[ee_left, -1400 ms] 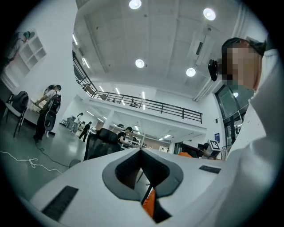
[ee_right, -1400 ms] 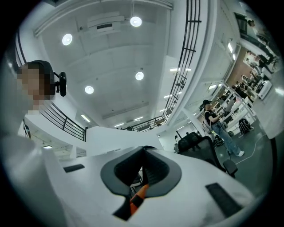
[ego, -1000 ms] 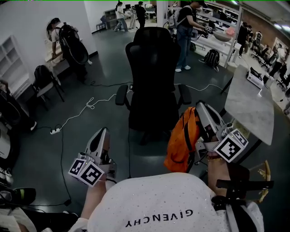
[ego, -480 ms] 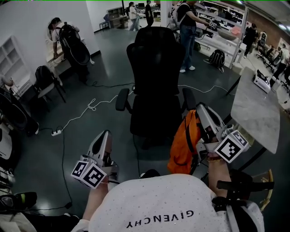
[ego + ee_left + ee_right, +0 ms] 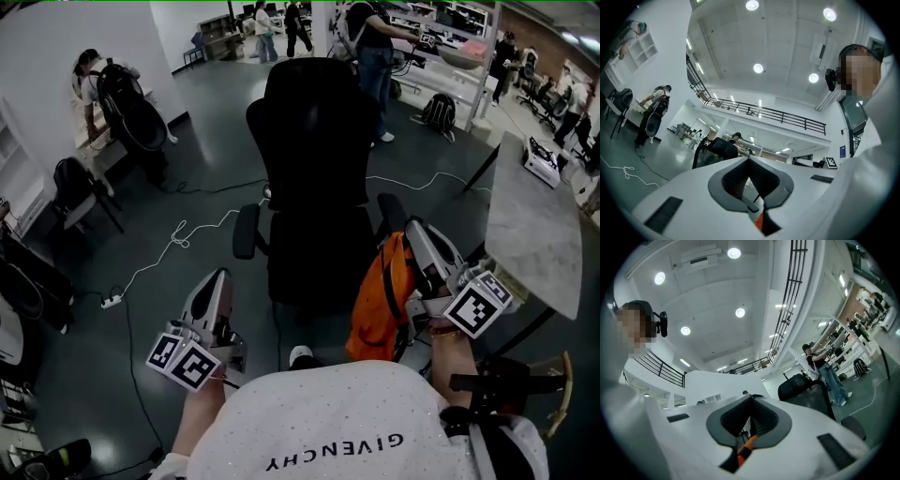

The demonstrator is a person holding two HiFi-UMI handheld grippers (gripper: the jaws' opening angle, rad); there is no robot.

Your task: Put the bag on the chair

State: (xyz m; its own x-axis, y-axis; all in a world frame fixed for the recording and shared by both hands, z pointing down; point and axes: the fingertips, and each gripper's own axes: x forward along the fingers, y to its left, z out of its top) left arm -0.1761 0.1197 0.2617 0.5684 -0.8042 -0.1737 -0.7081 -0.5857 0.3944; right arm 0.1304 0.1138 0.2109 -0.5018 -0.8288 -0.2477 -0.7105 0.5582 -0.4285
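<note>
A black office chair (image 5: 314, 169) stands in the middle of the dark floor, its seat facing me. An orange bag (image 5: 378, 302) with black straps hangs from my right gripper (image 5: 412, 228), just right of the chair's seat and under its right armrest. The right gripper's jaws are shut on the top of the bag. My left gripper (image 5: 218, 276) is shut, with nothing seen in it, at the chair's front left. The chair's back (image 5: 716, 148) shows over the left gripper's (image 5: 749, 160) closed jaws, and the chair (image 5: 806, 389) stands right of the right gripper's (image 5: 751, 399) jaws.
A grey stone-topped table (image 5: 525, 225) stands close on the right. A white cable (image 5: 178, 234) and a power strip (image 5: 111, 301) lie on the floor to the left. Several people, a backpack (image 5: 439, 111) and desks are at the back.
The chair has come nearer and fills more of the head view. Both grippers have moved forward with me; the bag still hangs from the right one.
</note>
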